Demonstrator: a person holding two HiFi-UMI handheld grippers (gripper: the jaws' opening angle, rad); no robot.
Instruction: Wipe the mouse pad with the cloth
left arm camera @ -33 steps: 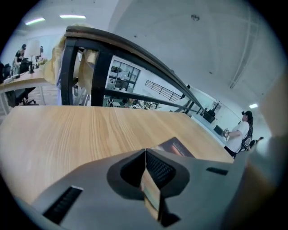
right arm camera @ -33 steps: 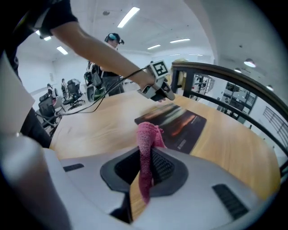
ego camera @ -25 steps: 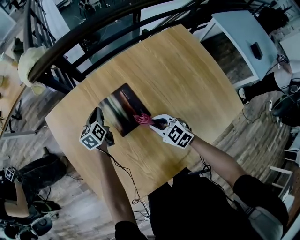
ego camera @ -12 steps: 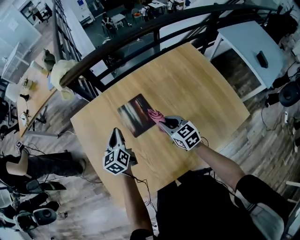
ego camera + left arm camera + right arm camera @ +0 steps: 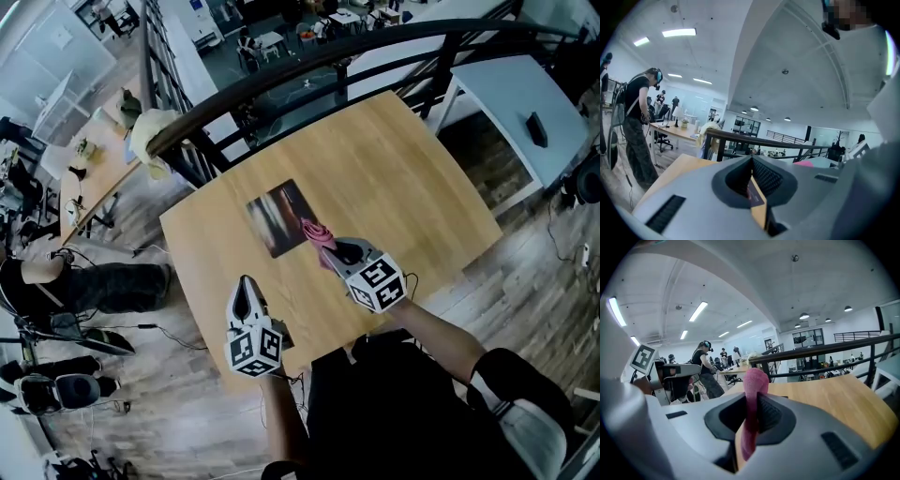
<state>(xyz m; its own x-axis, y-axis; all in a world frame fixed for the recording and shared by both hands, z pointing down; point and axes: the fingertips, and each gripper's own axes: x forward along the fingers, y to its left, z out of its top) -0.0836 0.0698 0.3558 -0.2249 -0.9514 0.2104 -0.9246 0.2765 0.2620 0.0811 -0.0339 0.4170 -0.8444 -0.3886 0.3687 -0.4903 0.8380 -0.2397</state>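
A dark mouse pad (image 5: 278,217) lies on the round-cornered wooden table (image 5: 403,178). The pink cloth (image 5: 318,233) rests at the pad's near right corner, pinched in my right gripper (image 5: 332,247), which is shut on it. In the right gripper view the cloth (image 5: 752,397) stands up between the closed jaws. My left gripper (image 5: 246,285) hovers near the table's front edge, well short of the pad, shut with nothing in it. The left gripper view shows a sliver of the pad (image 5: 755,193) through the jaws' notch.
A black railing (image 5: 281,66) runs behind the table's far edge. A white side table (image 5: 525,84) with a small dark object stands at the right. A person (image 5: 84,281) sits at the left among cables and gear on the wooden floor.
My left gripper has pulled back from the pad's near left edge towards the table's front edge. The right gripper has kept the cloth at the pad's near corner. The head view has shifted.
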